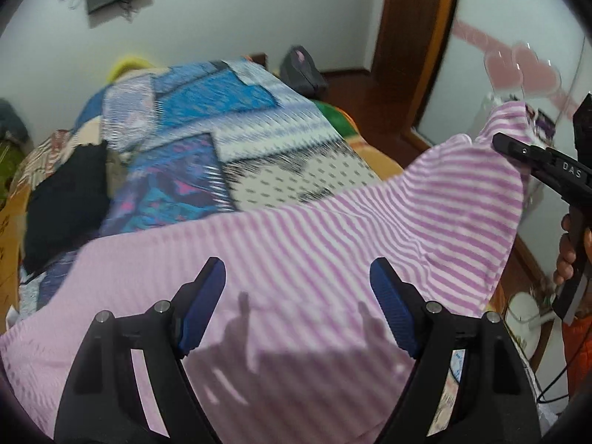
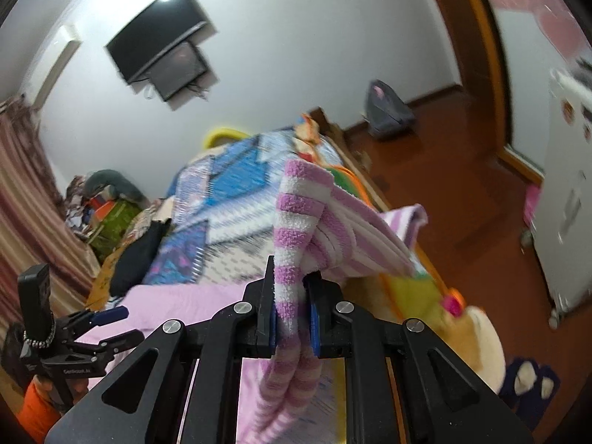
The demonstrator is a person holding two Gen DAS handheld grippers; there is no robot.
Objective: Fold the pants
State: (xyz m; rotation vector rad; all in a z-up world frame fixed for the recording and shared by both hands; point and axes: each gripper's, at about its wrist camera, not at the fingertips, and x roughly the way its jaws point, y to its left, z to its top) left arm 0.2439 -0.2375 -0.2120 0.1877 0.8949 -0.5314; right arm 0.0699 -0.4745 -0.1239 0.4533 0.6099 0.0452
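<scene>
The pants are fuzzy, with pink and white stripes, and are spread over the bed. My left gripper hovers above them, open, its blue pads wide apart with nothing pinched between them. In the right wrist view my right gripper is shut on a bunched end of the pants, which sticks up above the jaws and hangs below them. The left wrist view shows the right gripper at the right, holding that end lifted above the bed. The left gripper also appears low on the left in the right wrist view.
A blue patchwork quilt covers the bed, with a black garment lying on its left side. A grey bag sits on the wooden floor past the bed. A white cabinet stands at the right, and a plush toy lies by the bed edge.
</scene>
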